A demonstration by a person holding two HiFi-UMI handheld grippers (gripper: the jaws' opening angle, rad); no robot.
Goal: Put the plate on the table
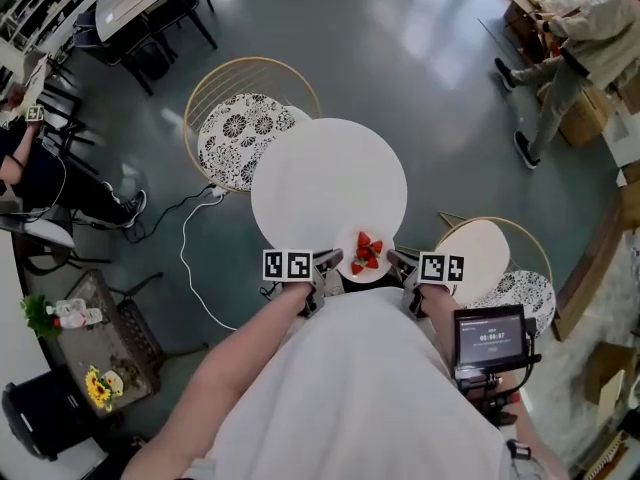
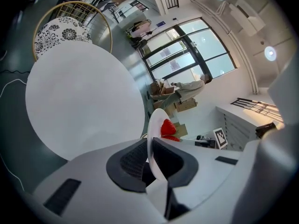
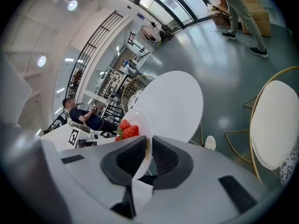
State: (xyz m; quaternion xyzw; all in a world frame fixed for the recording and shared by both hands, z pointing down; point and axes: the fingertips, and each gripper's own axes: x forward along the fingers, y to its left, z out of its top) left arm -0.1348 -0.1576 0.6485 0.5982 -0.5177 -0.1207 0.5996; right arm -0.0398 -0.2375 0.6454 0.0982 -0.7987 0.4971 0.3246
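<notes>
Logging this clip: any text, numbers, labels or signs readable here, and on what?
Nothing reads clearly.
Small black screen at the person's right: pale digits, too blurred to quote.
Black-and-white square markers on the left gripper and right gripper: patterns, not words.
Small blue wall sign: too small to read.
Round white plate gripped by both: no print.

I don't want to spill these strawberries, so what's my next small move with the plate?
Probably carry the small white plate forward, level, until it is fully over the round white table. The left gripper and right gripper each have jaws shut on its rim, and it is only at the table's near edge, red strawberries aboard.
</notes>
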